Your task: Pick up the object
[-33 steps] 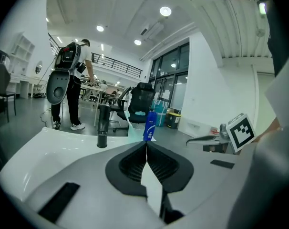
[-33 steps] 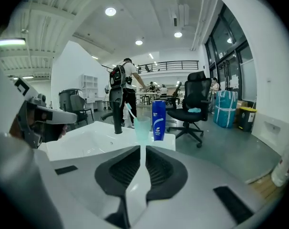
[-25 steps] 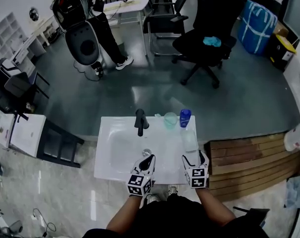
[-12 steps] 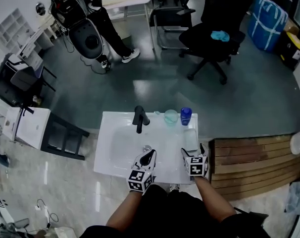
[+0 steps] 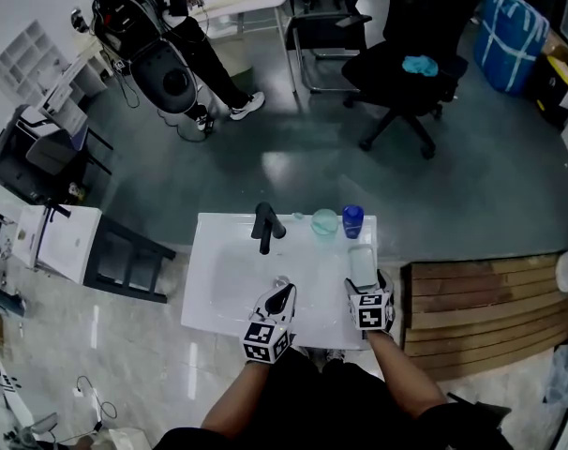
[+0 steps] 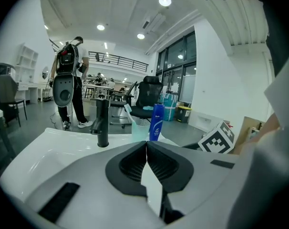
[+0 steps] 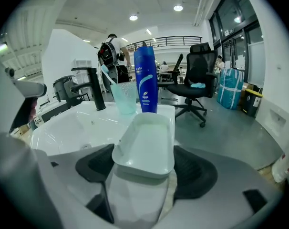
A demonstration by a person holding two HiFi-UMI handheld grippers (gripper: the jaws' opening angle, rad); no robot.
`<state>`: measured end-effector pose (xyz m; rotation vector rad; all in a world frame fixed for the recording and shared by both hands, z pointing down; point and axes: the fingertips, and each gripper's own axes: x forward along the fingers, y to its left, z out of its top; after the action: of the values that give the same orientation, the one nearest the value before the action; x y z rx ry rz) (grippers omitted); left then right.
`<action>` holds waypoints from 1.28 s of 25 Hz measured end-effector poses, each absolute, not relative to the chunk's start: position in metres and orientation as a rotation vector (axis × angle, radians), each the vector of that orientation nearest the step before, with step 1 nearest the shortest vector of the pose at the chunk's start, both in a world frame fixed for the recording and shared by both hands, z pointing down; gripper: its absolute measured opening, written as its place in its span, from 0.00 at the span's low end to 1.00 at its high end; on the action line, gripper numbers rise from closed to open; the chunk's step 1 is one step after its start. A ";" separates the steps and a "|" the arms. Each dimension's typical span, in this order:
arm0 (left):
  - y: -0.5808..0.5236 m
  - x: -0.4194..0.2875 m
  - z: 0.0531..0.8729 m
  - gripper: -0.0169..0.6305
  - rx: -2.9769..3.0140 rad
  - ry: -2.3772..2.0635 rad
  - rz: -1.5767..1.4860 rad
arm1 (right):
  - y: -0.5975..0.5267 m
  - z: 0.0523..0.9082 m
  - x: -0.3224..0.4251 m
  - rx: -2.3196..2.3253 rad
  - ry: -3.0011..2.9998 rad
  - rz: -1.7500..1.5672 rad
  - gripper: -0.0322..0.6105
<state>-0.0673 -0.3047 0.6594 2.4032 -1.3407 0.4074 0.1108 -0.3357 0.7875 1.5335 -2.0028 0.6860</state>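
A shallow white rectangular tray (image 7: 147,140) lies on the right ledge of the white sink (image 5: 218,279), its long side pointing away from me. My right gripper (image 7: 144,171) reaches round the tray's near end (image 5: 361,263). Its jaws stand wide on either side and are closing, and I see no firm press of the pads. My left gripper (image 6: 146,161) hovers over the sink's front edge (image 5: 279,298) by the drain, shut with nothing in it.
Behind the tray stand a blue bottle (image 7: 145,80), a pale green cup (image 7: 124,98) with a toothbrush and a black faucet (image 7: 92,87). A wooden platform (image 5: 481,298) lies right of the sink. A black office chair (image 5: 406,64) and a person with a backpack (image 5: 162,54) are farther off.
My right gripper has moved forward along the ledge and its jaws have widened, so the tray's near end now sits between them. The left gripper has stayed over the sink's front.
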 end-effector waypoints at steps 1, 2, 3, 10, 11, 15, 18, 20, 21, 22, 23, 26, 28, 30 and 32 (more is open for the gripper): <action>-0.304 -0.068 0.660 0.06 2.401 -1.341 0.407 | -0.337 0.787 0.111 1.534 -2.006 0.676 0.67; -0.304 -0.068 0.660 0.06 2.399 -1.341 0.407 | -0.338 0.788 0.111 1.539 -2.010 0.661 0.67; -0.304 -0.068 0.661 0.06 2.398 -1.340 0.406 | -0.339 0.788 0.111 1.544 -2.011 0.648 0.67; -0.308 -0.066 0.655 0.06 2.429 -1.302 0.403 | -0.337 0.790 0.112 1.537 -1.996 0.623 0.66; -0.309 -0.068 0.654 0.06 2.436 -1.299 0.403 | -0.337 0.790 0.112 1.536 -1.996 0.622 0.66; -0.309 -0.078 0.652 0.06 2.426 -1.296 0.380 | -0.338 0.781 0.116 1.568 -2.004 0.611 0.65; -0.307 -0.082 0.653 0.06 2.432 -1.277 0.387 | -0.332 0.767 0.117 1.599 -2.012 0.601 0.65; -0.307 -0.083 0.653 0.06 2.443 -1.257 0.386 | -0.329 0.758 0.118 1.613 -2.008 0.576 0.65; -0.308 -0.082 0.653 0.06 2.450 -1.247 0.385 | -0.327 0.753 0.119 1.620 -2.007 0.564 0.65; -0.309 -0.082 0.652 0.06 2.456 -1.238 0.384 | -0.326 0.748 0.120 1.629 -2.008 0.556 0.65; -0.310 -0.082 0.652 0.06 2.462 -1.229 0.384 | -0.326 0.743 0.119 1.640 -2.012 0.548 0.65; -0.312 -0.083 0.649 0.06 2.480 -1.205 0.380 | -0.323 0.728 0.120 1.677 -2.027 0.503 0.65; -0.314 -0.085 0.647 0.06 2.491 -1.194 0.377 | -0.321 0.713 0.117 1.692 -2.047 0.478 0.65; -0.315 -0.087 0.646 0.06 2.498 -1.185 0.370 | -0.318 0.697 0.112 1.697 -2.068 0.462 0.65; -0.316 -0.088 0.643 0.06 2.506 -1.176 0.360 | -0.317 0.679 0.107 1.704 -2.089 0.440 0.65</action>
<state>-0.0880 -0.3164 0.6429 2.5063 -1.1761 0.3599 0.1066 -0.3166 0.6787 1.7040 -2.0890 0.4399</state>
